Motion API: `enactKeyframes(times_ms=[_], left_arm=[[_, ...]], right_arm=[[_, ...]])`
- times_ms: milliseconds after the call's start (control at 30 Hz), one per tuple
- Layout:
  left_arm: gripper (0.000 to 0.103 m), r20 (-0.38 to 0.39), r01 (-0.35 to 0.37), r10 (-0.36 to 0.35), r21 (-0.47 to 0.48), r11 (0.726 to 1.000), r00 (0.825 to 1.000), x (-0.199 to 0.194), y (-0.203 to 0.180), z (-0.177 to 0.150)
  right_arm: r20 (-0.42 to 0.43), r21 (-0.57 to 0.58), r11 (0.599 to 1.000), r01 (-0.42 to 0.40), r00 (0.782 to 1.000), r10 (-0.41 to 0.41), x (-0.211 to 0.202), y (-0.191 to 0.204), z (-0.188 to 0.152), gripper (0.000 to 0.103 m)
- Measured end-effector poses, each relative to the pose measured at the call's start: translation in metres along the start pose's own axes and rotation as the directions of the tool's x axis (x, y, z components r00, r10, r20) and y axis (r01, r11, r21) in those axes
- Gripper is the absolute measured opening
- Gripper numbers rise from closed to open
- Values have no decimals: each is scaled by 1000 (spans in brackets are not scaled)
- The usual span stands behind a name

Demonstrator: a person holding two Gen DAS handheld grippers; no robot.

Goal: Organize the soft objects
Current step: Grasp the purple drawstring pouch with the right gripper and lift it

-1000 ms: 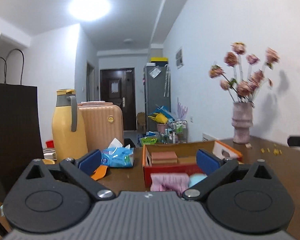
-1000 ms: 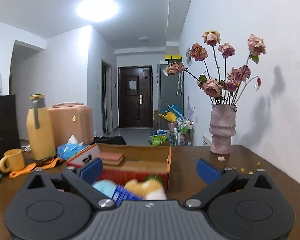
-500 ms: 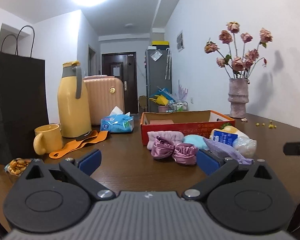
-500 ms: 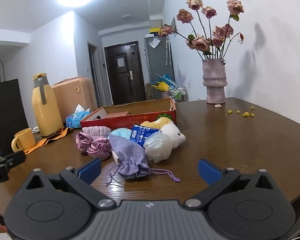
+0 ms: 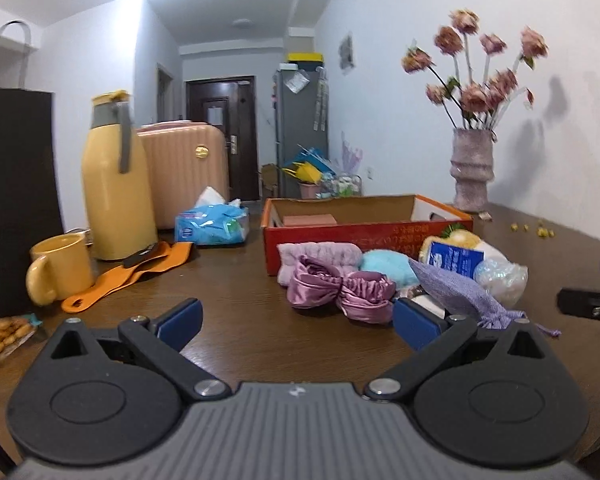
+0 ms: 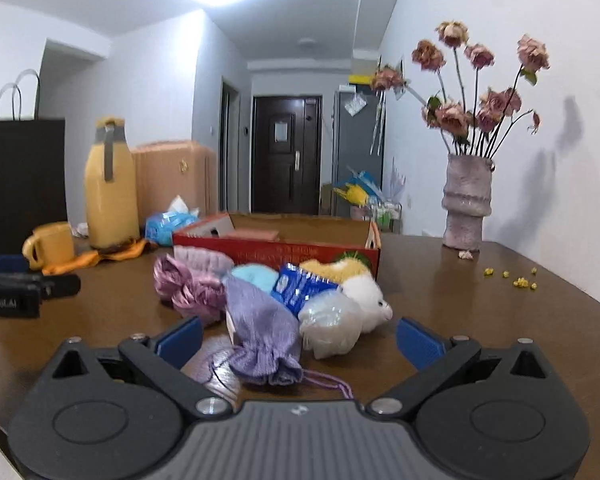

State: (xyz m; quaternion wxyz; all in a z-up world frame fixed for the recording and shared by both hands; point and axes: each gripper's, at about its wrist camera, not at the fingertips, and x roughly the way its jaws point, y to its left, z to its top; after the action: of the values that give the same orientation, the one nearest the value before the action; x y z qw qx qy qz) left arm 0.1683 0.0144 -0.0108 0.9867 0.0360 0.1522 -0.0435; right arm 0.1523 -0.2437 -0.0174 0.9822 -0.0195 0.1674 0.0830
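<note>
A pile of soft things lies on the brown table in front of an open orange cardboard box (image 5: 364, 232) (image 6: 276, 246). It holds a pink satin scrunchie (image 5: 340, 290) (image 6: 188, 286), a lilac drawstring pouch (image 6: 262, 332) (image 5: 456, 292), a light blue soft piece (image 5: 388, 266), a blue packet (image 6: 302, 288), a clear bag (image 6: 330, 324) and a white and yellow plush (image 6: 366, 296). My left gripper (image 5: 296, 322) is open and empty, just short of the scrunchie. My right gripper (image 6: 300, 338) is open and empty, with the pouch between its fingers.
At the left stand a yellow thermos (image 5: 114, 184), a yellow mug (image 5: 58, 272), an orange strap (image 5: 132, 274), a blue tissue pack (image 5: 212, 226), a black paper bag (image 5: 12, 200) and a snack packet (image 5: 6, 332). A vase of dried roses (image 6: 466, 204) stands at the back right, with yellow crumbs (image 6: 516, 276) nearby.
Both grippers have dropped and pulled back from above the box, then moved a little closer to the pile. The pile now shows in full. Both stay open.
</note>
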Motion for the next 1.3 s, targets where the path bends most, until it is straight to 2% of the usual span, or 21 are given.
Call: enactKeyframes(times_ms=[100, 167, 300, 367, 433, 533, 633, 700, 833, 933, 1000, 1033, 1067, 1100, 1133, 1167, 1200, 1233, 1300], left_arm=[[103, -14, 0, 0, 27, 1000, 1000, 15, -5, 1], [103, -22, 10, -9, 28, 1000, 1000, 25, -8, 3], [103, -47, 78, -77, 24, 997, 996, 47, -16, 8], [103, -74, 108, -107, 3, 994, 991, 59, -20, 11], [103, -87, 120, -121, -17, 993, 989, 65, -23, 15], [103, -82, 114, -115, -13, 993, 990, 64, -26, 16], [103, -75, 111, -111, -13, 994, 991, 57, -25, 15], [103, -80, 136, -139, -44, 990, 987, 54, -23, 15], [103, -108, 217, -230, -119, 969, 967, 52, -32, 18], [102, -125, 282, -299, -138, 949, 946, 54, -51, 22], [97, -125, 340, -356, -134, 931, 926, 56, -69, 27], [90, -130, 363, -375, -111, 925, 918, 58, -78, 28], [75, -141, 364, -373, -84, 927, 917, 62, -87, 28], [67, -162, 351, -357, -63, 934, 920, 67, -96, 27], [51, -185, 343, -349, -62, 937, 919, 71, -101, 24], [36, -221, 342, -350, -76, 937, 910, 76, -104, 21], [31, -255, 358, -371, -98, 929, 893, 79, -105, 17], [22, -274, 372, -391, -121, 920, 879, 79, -104, 13], [10, -270, 385, -411, -147, 911, 871, 71, -102, 6]], right_arm=[[-22, 0, 998, -70, 997, 70, 13, 2, 2, 103], [-43, 16, 997, -77, 996, 78, 23, 3, 4, 100], [-129, 59, 992, -109, 985, 116, 55, 3, 6, 67], [-166, 60, 991, -122, 977, 131, 71, 7, 5, 59], [-211, 18, 995, -102, 972, 104, 88, 12, 2, 53], [-224, -34, 994, -105, 970, 95, 93, 17, -3, 32], [-195, -77, 974, -215, 961, 197, 75, 16, -7, 28], [-201, -124, 957, -261, 951, 233, 59, 17, -14, 28], [-214, -179, 925, -334, 931, 294, 31, 8, -30, 27], [-221, -179, 918, -355, 923, 314, 18, -2, -34, 27], [-228, -182, 910, -372, 916, 329, 12, -8, -35, 27], [-228, -190, 906, -378, 915, 334, 9, -11, -36, 27], [-230, -192, 905, -380, 914, 335, 7, -14, -37, 27], [-231, -195, 900, -390, 910, 344, 4, -17, -39, 27], [-231, -199, 896, -398, 907, 352, 2, -20, -39, 28], [-233, -199, 895, -400, 906, 353, 1, -23, -40, 28], [-233, -199, 896, -396, 907, 349, -1, -26, -40, 28], [-231, -201, 895, -398, 907, 351, -2, -29, -40, 28], [-231, -197, 891, -409, 903, 363, -2, -36, -39, 29]])
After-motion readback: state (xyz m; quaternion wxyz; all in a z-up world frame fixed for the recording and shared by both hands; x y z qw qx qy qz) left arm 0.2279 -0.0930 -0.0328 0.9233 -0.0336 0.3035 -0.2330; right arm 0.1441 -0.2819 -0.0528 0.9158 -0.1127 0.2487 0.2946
